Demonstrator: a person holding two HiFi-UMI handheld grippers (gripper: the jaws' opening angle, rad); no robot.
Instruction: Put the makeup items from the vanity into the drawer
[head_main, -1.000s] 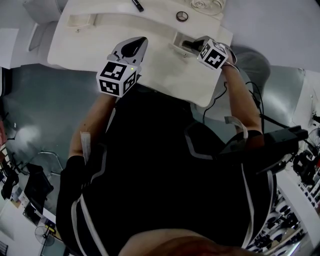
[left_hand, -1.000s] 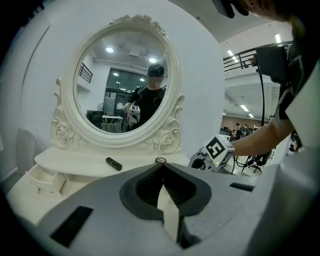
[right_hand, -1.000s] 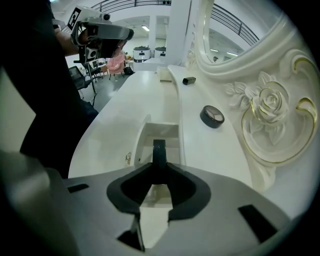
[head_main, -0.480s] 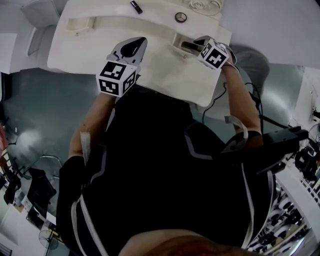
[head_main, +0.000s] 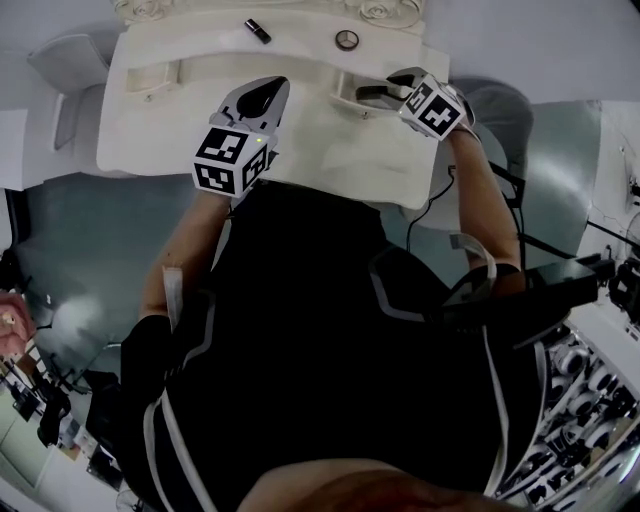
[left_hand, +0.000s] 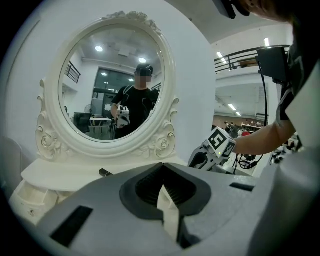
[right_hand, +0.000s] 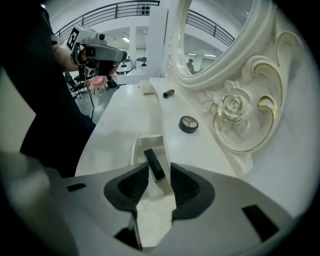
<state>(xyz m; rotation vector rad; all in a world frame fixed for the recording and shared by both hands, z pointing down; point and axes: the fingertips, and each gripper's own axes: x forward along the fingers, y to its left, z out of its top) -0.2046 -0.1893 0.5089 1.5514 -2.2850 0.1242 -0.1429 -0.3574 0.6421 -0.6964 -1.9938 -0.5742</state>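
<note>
Two makeup items lie out on the vanity (head_main: 330, 150); a third is in the drawer. Order below runs left to right in the head view.

Left gripper (head_main: 272, 90): hovers over the front of the tabletop, jaws together, nothing between them.

Black tube (head_main: 258, 31): lies on the raised back shelf, beyond the left gripper's tips and well apart from them. Its long axis runs diagonally, far end to the left, near end to the right.

Round compact (head_main: 347, 40): lies flat on the same shelf, right of the tube, near the far end of the open drawer (right_hand: 142, 145).

Dark stick (right_hand: 154, 164): lies inside the drawer, long axis roughly along the drawer, in line with the right gripper (right_hand: 159, 175). Those jaws have just been opening and now stand apart. The stick's near end sits in the gap between them, but the pads do not press on it. Judgement: the stick is released, so this drop-off is done.

Key relation for the next move: the compact lies ahead of the right gripper and slightly to its right, so the right hand is the nearer one. The tube is nearer the left gripper, whose jaws would likely have to open and turn to cross its short axis.
</note>
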